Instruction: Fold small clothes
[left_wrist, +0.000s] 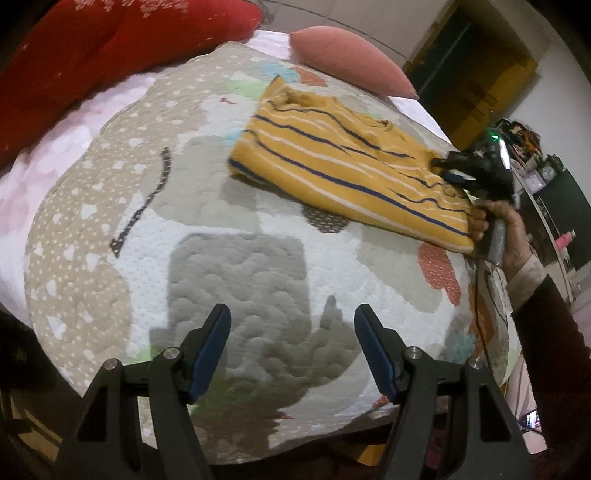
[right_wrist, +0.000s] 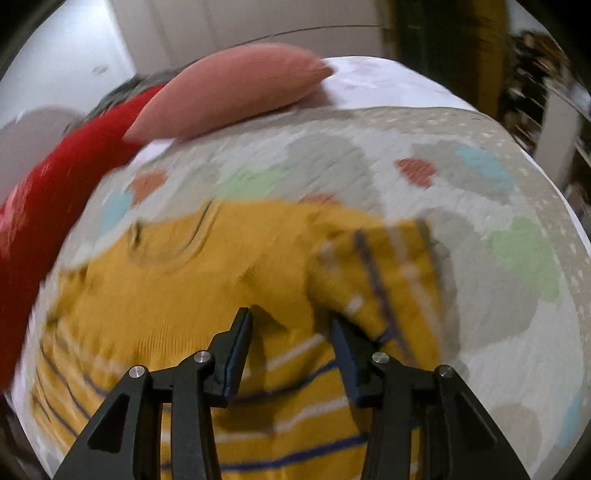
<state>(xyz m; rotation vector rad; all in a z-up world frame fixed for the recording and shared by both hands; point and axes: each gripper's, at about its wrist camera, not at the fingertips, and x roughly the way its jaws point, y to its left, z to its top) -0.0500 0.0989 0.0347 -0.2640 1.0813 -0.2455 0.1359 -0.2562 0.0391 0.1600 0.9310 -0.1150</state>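
A small mustard-yellow shirt with navy and white stripes (left_wrist: 332, 162) lies folded on a patterned quilt (left_wrist: 240, 266), toward the far right. My left gripper (left_wrist: 291, 317) is open and empty, low over the quilt's near edge, well short of the shirt. My right gripper (left_wrist: 454, 173) shows in the left wrist view at the shirt's right end. In the right wrist view the right gripper (right_wrist: 291, 317) is open, its fingers resting on the shirt (right_wrist: 184, 302), with a folded sleeve (right_wrist: 380, 273) just right of them. That view is motion-blurred.
A pink pillow (left_wrist: 351, 59) and a red cushion (left_wrist: 103, 55) lie at the quilt's far side. A person's hand (left_wrist: 506, 229) holds the right gripper. A black cable (left_wrist: 480, 314) trails over the quilt's right edge. Cluttered shelves (left_wrist: 543, 173) stand at the right.
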